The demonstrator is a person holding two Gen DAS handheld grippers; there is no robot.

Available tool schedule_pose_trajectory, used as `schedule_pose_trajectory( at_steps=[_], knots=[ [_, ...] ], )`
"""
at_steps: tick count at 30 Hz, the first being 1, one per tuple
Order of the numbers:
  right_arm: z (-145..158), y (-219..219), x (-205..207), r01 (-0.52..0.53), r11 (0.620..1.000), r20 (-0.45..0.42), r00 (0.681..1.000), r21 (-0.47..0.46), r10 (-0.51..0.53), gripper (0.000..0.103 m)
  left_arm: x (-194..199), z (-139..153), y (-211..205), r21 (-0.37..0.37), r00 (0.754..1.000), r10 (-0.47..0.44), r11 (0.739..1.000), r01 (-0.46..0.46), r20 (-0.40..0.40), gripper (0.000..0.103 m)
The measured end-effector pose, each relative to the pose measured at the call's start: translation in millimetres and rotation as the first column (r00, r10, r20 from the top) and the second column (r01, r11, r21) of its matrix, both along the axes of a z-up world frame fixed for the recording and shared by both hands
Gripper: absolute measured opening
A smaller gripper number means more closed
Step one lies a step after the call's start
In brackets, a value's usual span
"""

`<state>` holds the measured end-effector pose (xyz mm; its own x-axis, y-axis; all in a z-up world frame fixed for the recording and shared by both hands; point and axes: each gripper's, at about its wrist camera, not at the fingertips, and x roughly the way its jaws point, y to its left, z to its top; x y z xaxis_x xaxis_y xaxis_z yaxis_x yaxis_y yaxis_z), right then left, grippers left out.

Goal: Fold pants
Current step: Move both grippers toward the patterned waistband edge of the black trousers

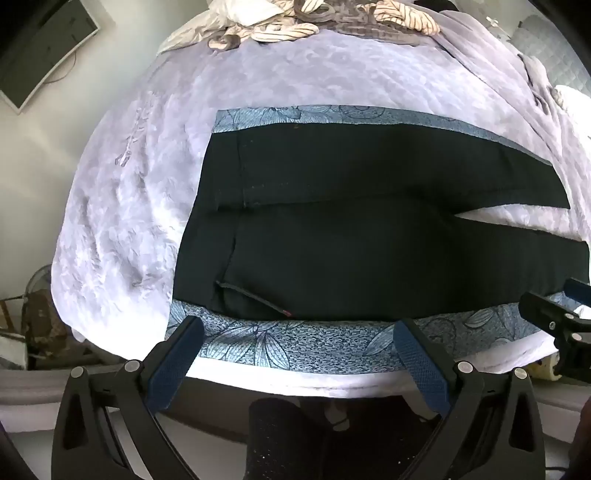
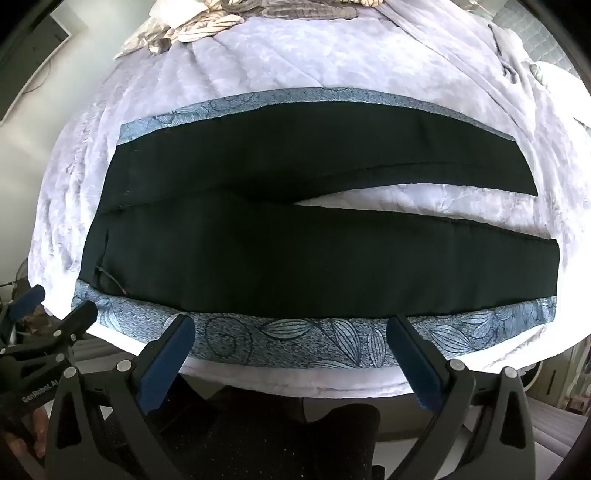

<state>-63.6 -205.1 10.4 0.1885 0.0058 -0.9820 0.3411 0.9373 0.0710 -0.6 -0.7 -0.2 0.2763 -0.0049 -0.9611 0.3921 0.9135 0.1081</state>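
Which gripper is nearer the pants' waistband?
Left. The left gripper hangs open just below the waistband end of the pants. The right gripper hangs open farther along, below the legs.

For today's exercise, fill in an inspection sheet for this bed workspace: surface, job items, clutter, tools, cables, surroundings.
Surface: lilac quilt with a blue leaf-print mat on it.
Job's things: black pants lying flat on the mat, unfolded, legs slightly apart.
Clutter: crumpled striped laundry at the far end.
Tools: left tool and right tool both open, empty, above the near mat edge.
Cables: a thin one by the wall frame.
Surroundings: fan beside the bed.
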Motion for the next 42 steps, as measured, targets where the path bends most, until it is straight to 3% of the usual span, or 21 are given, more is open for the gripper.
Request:
schedule_pose_trajectory(
  at_steps=[6, 42],
  knots=[
    [1, 0, 1, -0.002, 1.000, -0.005, 1.000, -0.001, 0.002, 0.103, 1, -2, 1, -0.044, 0.999, -0.004, 0.999, 0.002, -0.044, 0.103],
    [-16, 2, -8, -0.018, 1.000, -0.046, 0.999, 0.015, 0.018, 0.103, -9, -17, 9, -0.010, 0.996, 0.041, 0.999, -0.042, -0.079, 0.103]
  ],
)
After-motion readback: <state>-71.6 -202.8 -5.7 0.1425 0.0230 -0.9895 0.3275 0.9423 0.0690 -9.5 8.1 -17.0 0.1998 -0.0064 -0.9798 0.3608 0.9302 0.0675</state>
